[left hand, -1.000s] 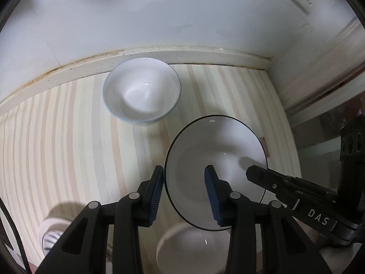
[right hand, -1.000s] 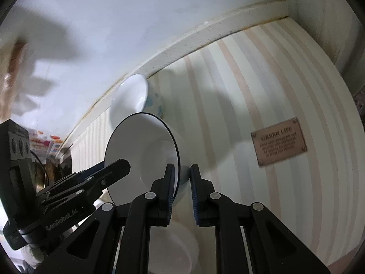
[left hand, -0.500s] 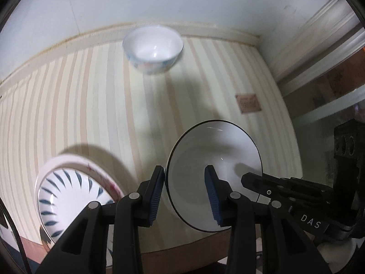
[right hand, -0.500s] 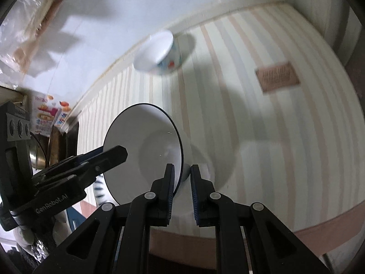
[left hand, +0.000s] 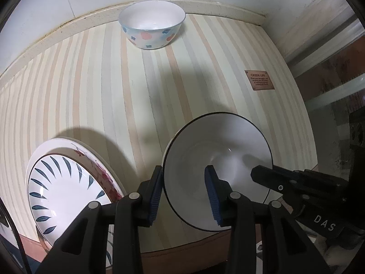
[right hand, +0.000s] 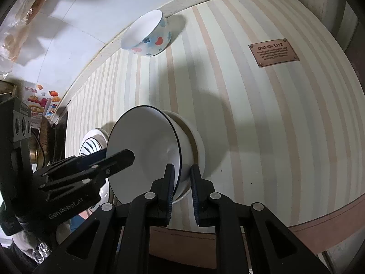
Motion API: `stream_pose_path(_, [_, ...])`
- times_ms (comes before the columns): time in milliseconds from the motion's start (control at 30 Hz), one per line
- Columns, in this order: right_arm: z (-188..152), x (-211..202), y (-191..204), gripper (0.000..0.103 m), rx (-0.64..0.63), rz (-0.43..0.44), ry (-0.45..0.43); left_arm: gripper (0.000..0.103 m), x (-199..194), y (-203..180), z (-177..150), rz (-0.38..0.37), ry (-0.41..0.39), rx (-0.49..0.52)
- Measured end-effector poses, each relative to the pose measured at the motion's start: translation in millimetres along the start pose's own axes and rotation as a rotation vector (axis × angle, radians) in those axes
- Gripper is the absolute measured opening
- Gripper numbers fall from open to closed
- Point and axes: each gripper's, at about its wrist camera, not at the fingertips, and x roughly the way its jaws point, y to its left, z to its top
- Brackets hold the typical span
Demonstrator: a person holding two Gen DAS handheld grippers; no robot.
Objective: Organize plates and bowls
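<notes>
Left wrist view: the white bowl (left hand: 216, 159) hangs tilted over the striped table's (left hand: 91, 91) near edge, my left gripper (left hand: 184, 194) clamped on its near rim, one finger inside, one outside. My right gripper (right hand: 182, 191) pinches the opposite rim, jaws nearly closed. The stacked plates (left hand: 66, 182) lie left of it; the flowered bowl (left hand: 151, 26) stands well apart by the wall.

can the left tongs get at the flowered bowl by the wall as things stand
Probably not yet. The striped tabletop between them and the flowered bowl is bare, so the way is free, but the left tongs are clamped on the rim of the black-rimmed bowl, which the right tongs also grip.
</notes>
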Motion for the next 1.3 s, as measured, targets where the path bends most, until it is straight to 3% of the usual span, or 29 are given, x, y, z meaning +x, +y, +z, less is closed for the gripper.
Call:
stream_pose_path(500, [5, 4, 11, 0.016, -0.046, -0.043, 0.001, 0.034, 6, -1, -1, 0.031, 0.009, 0.01])
stream_pose_path(800, [6, 2, 13, 0.016, -0.046, -0.062, 0.022, 0.034, 1, -4, -2, 0.048, 0.055, 0.007])
stream_pose_path(967, [3, -10, 24, 0.016, -0.086, -0.096, 0.018, 0.034, -15, -7, -10, 0.033, 0.059, -0.013])
stream_pose_path(1300, [-2, -40, 35, 0.016, -0.119, -0.081, 0.03, 0.034, -54, -5, -3, -0.003, 0.031, -0.041])
